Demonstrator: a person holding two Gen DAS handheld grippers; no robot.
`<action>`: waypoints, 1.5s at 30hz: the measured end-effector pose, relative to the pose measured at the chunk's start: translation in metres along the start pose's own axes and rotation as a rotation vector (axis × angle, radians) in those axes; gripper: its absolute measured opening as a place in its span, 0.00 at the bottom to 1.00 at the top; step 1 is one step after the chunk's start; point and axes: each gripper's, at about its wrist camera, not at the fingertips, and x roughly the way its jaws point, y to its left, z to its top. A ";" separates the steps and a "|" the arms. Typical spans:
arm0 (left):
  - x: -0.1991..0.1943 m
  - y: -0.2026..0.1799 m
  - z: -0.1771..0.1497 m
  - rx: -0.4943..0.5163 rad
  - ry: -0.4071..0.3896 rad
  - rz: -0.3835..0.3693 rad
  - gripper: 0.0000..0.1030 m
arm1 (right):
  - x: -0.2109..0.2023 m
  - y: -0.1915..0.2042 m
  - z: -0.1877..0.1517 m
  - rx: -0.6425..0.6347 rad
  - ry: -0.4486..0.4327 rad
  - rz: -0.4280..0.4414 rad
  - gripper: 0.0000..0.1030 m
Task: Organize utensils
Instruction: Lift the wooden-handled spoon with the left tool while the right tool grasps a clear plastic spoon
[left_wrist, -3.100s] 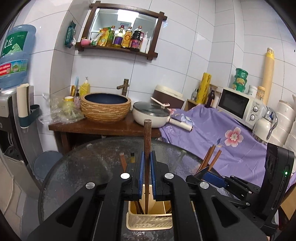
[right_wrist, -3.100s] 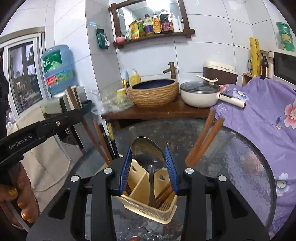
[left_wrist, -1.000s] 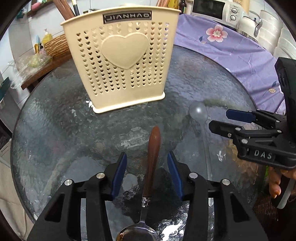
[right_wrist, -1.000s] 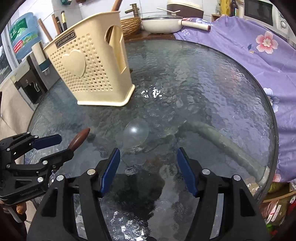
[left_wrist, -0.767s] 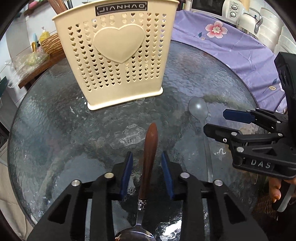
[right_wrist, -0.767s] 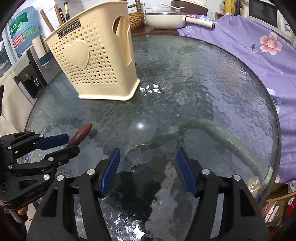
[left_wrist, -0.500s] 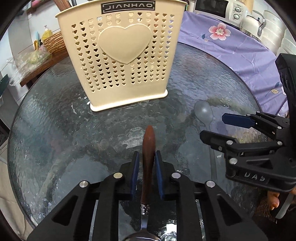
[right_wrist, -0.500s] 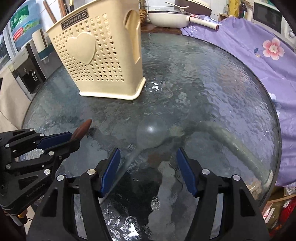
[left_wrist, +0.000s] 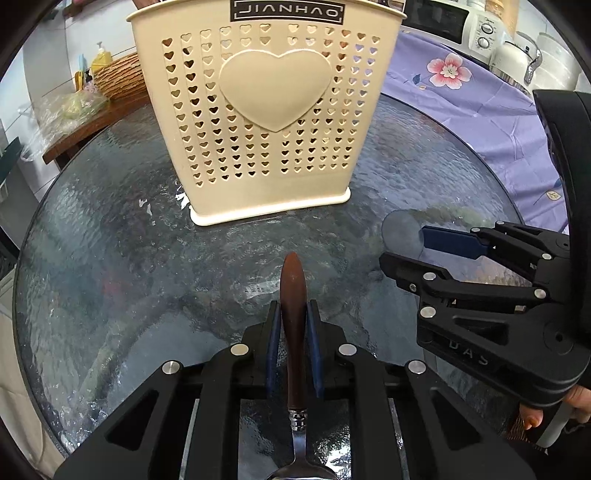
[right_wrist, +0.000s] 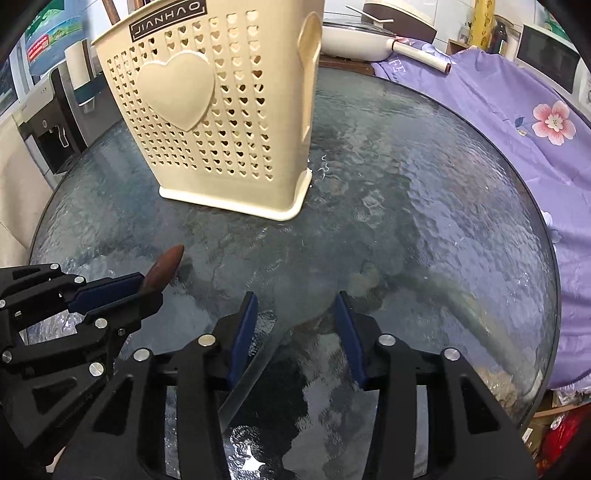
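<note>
My left gripper (left_wrist: 293, 325) pinches the brown-handled spoon (left_wrist: 293, 295), whose bowl is cut off at the bottom edge. My right gripper (right_wrist: 295, 325), jaws just narrowing, straddles without touching a clear spoon (right_wrist: 251, 373), hard to make out against the glass table (right_wrist: 424, 192). The cream utensil holder (left_wrist: 266, 107) stands upper centre.

Bright even indoor light, white glare patches on the rippled glass table (left_wrist: 110, 258), sharp focus, fisheye-bent edges, dark corners

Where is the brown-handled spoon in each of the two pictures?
Left wrist view: brown-handled spoon at bottom centre, clamped in the left gripper.
Right wrist view: only its handle tip at left, above that gripper.
Shared landmark: cream utensil basket.
</note>
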 end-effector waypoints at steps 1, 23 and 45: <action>0.001 0.001 0.001 -0.002 0.002 -0.002 0.14 | 0.001 0.000 0.001 -0.001 0.002 0.000 0.42; -0.015 0.017 0.005 -0.076 -0.048 -0.023 0.13 | -0.009 -0.010 0.011 0.039 -0.071 0.129 0.35; -0.072 0.018 0.003 -0.122 -0.190 -0.024 0.13 | -0.054 -0.012 0.001 0.019 -0.175 0.218 0.50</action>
